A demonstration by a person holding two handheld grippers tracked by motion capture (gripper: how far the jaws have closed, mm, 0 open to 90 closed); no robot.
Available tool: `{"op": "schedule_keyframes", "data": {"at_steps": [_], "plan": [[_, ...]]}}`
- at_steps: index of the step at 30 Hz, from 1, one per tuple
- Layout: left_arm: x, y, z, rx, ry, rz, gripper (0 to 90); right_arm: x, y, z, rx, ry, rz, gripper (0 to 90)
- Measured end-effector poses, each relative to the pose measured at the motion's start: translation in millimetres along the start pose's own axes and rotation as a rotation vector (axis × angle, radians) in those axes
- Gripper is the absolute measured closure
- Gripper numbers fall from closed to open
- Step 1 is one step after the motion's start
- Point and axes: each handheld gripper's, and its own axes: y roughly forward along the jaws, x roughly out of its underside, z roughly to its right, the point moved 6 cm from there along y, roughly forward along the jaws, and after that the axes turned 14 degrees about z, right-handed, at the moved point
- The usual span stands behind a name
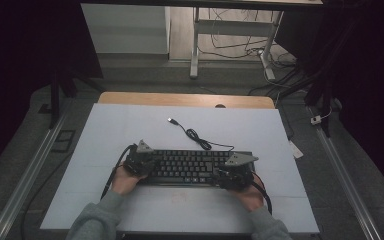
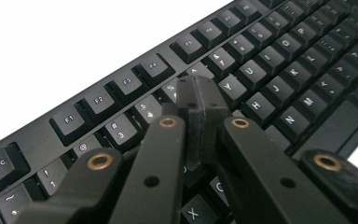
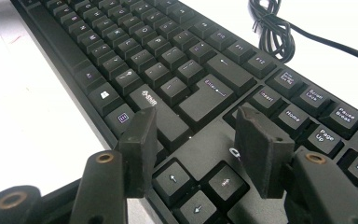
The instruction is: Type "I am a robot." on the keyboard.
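Overhead, black keyboard point(image 1: 190, 167) on white table point(image 1: 130, 135)

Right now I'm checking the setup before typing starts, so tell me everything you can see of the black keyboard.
The black plastic full-size keyboard lies flat on the white table, long side toward the person. It has white-lettered keys, a function row, arrow keys and a navigation block. Its thin black cable, partly coiled, trails to a USB plug. The shut left gripper is over its number row; the open right gripper is above its arrow keys.

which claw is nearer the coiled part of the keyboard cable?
Right. The right claw sits over the arrow keys, with the cable coil just beyond that end of the keyboard. The left claw is over the far left keys.
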Motion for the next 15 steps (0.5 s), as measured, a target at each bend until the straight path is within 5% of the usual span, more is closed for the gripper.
{"op": "schedule_keyframes", "data": {"at_steps": [15], "plan": [[2.4, 2.0, -1.1, -0.014, 0.005, -0.014, 89.3, -0.2, -0.1, 0.1, 0.001, -0.001, 0.001, 49.0]]}}
